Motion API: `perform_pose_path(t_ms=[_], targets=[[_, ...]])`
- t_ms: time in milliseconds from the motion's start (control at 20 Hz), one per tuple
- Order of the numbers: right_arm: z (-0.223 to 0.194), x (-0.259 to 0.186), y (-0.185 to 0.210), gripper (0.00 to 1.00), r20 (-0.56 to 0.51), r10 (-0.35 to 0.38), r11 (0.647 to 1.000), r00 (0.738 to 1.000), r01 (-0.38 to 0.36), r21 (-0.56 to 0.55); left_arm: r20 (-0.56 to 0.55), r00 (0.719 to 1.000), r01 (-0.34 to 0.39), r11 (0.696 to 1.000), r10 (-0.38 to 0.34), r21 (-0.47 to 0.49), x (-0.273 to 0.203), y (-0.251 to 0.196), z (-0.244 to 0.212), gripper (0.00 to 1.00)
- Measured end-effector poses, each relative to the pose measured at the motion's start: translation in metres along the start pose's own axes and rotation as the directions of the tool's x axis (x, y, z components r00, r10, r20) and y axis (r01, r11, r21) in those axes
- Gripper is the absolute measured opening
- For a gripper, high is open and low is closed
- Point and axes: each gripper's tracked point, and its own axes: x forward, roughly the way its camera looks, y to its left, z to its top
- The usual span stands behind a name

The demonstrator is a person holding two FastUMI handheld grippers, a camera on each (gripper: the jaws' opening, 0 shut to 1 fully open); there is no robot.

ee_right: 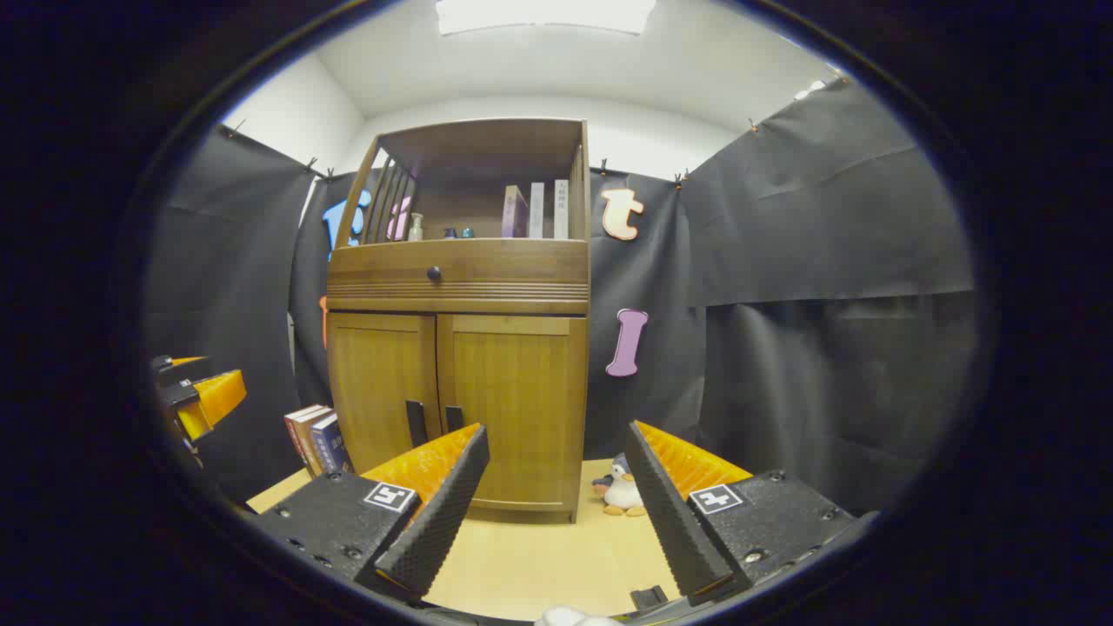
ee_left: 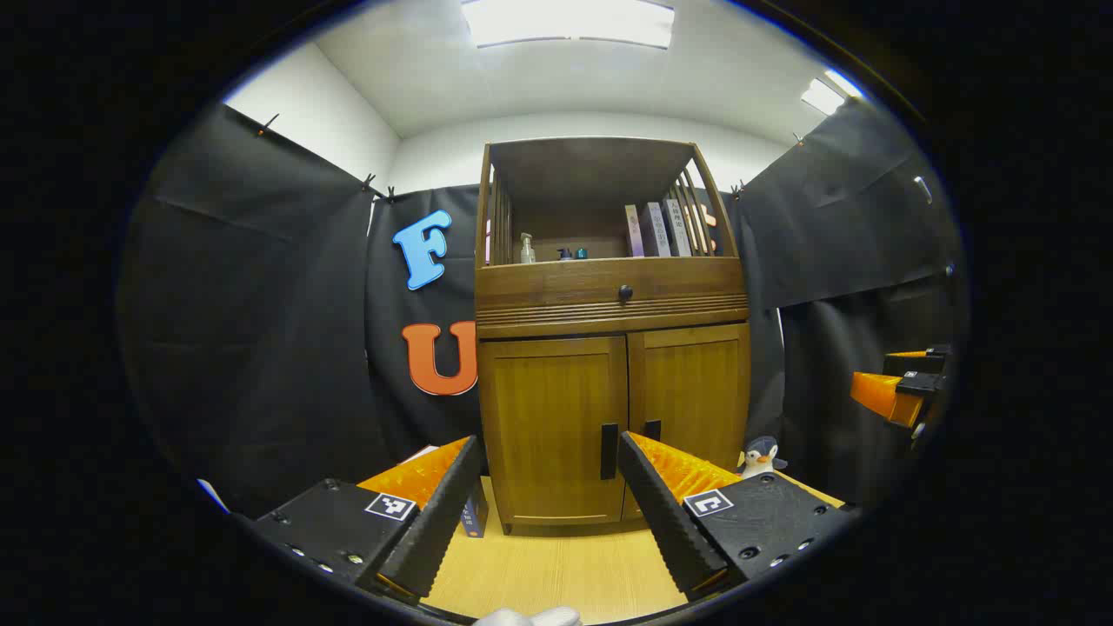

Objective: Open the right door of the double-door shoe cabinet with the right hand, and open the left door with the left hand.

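Ahead, both doors shut; right gripper (ee_right: 556, 487), fingers wide and empty, faces the right door (ee_right: 513, 409), its upright handle (ee_right: 454, 418) left of centre.

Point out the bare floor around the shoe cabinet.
Bare floor lies in front of the shoe cabinet doors. Crowded: books beside its left side, a toy penguin at its right corner. Both claws hang open, short of the handles.

Nothing you can really read here: the spines of the books (ee_left: 658, 229) up on the shelf ahead of your left gripper (ee_left: 549, 487) are way too small.
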Motion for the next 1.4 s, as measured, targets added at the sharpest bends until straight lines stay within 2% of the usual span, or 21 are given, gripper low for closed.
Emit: perform_pose_path(t_ms=[50,100,150,350,400,450,500,550,600,850,950,1000,1400], targets=[[0.0,-0.001,0.002,1.0,-0.003,0.0,1.0,1.0,0.0,-0.002,-0.006,1.0,0.004,1.0,-0.004,-0.001,0.0,0.002,-0.002,0.96],[0.0,-0.002,0.005,1.0,-0.002,0.001,1.0,1.0,-0.002,-0.003,-0.011,1.0,0.007,1.0,-0.007,-0.004,-0.002,0.003,-0.002,1.0],[-0.002,-0.003,0.007,1.0,-0.004,-0.001,1.0,1.0,0.001,-0.004,-0.011,1.0,0.009,1.0,-0.009,-0.003,-0.003,0.005,-0.002,0.96],[-0.008,-0.007,0.019,1.0,-0.021,0.001,1.0,1.0,-0.002,-0.014,-0.02,1.0,0.01,1.0,-0.01,-0.007,-0.006,0.016,-0.006,0.96],[-0.008,-0.008,0.022,1.0,-0.022,0.002,1.0,1.0,-0.002,-0.017,-0.024,1.0,0.009,1.0,-0.01,-0.01,-0.006,0.018,-0.007,1.0],[-0.009,-0.01,0.024,1.0,-0.026,0.001,1.0,1.0,-0.002,-0.019,-0.024,1.0,0.01,1.0,-0.01,-0.013,-0.006,0.021,-0.008,0.96],[-0.011,-0.01,0.026,1.0,-0.029,0.0,1.0,1.0,-0.001,-0.02,-0.027,1.0,0.009,1.0,-0.009,-0.014,-0.006,0.023,-0.009,0.96],[-0.013,-0.01,0.028,1.0,-0.033,0.0,1.0,0.999,-0.001,-0.022,-0.028,1.0,0.009,1.0,-0.009,-0.014,-0.006,0.025,-0.009,1.0],[-0.014,-0.011,0.03,1.0,-0.037,-0.003,1.0,0.999,0.002,-0.025,-0.028,1.0,0.009,1.0,-0.009,-0.014,-0.006,0.027,-0.009,0.96],[-0.028,0.001,0.026,1.0,-0.055,-0.025,0.999,0.998,0.023,-0.037,-0.047,0.999,0.025,0.999,-0.027,-0.041,-0.006,0.023,-0.012,0.96],[-0.038,0.013,0.023,1.0,-0.073,-0.03,0.999,0.997,0.027,-0.034,-0.049,0.999,0.022,0.999,-0.024,-0.04,-0.006,0.02,-0.01,1.0],[-0.043,0.021,0.023,1.0,-0.081,-0.024,0.999,0.996,0.022,-0.03,-0.053,0.998,0.018,0.999,-0.019,-0.035,-0.006,0.02,-0.01,0.96],[-0.09,0.118,0.04,1.0,-0.124,0.03,0.999,0.992,-0.031,-0.009,-0.047,0.999,-0.023,1.0,0.023,0.012,-0.002,0.006,0.006,0.96]])
